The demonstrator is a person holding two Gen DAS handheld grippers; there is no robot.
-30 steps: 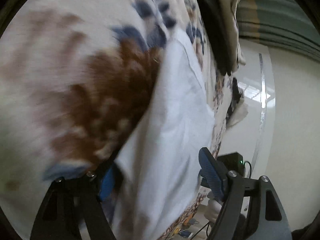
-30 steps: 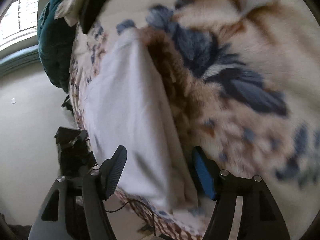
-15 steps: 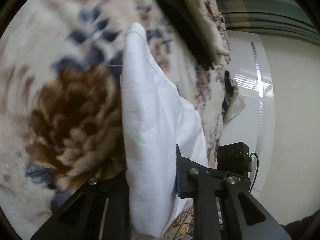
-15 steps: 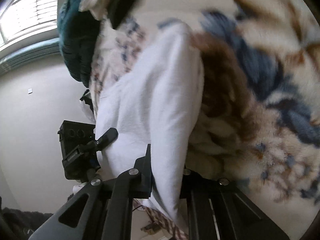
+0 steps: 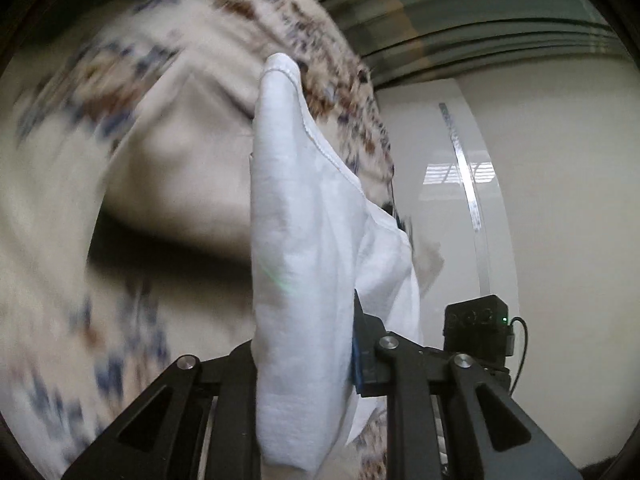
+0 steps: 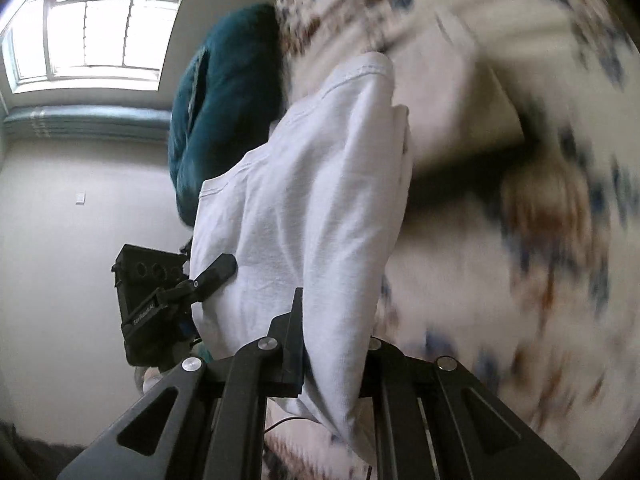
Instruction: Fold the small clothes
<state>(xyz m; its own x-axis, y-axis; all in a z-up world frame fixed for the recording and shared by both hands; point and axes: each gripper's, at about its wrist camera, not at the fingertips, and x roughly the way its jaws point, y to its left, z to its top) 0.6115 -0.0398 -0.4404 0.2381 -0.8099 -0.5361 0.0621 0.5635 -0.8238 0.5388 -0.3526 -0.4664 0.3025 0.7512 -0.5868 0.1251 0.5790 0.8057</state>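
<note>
1. Compared with a second ago, both grippers have gone from gaping over the cloth to clamped on it, and the white garment (image 5: 304, 240) is now coming up off the flowery blanket (image 5: 72, 208) instead of lying flat on it.
2. Going left to right: the left gripper (image 5: 304, 364) is pinching one edge of the garment, cloth bunched between its fingers and hanging out past them. Looks like that's so this corner is staying put while the rest is dangling.
3. The right gripper (image 6: 332, 356) is doing the same on the other edge of the white garment (image 6: 304, 208), fingers closed down on a thick bunch of fabric.
4. Holding two edges at once is probably to let the piece hang straight so it can be laid down neatly for a fold.
5. The blanket is blurring badly, so things are moving fast. A teal cushion or throw (image 6: 224, 104) is sitting further back on the bed, out of the way.
</note>
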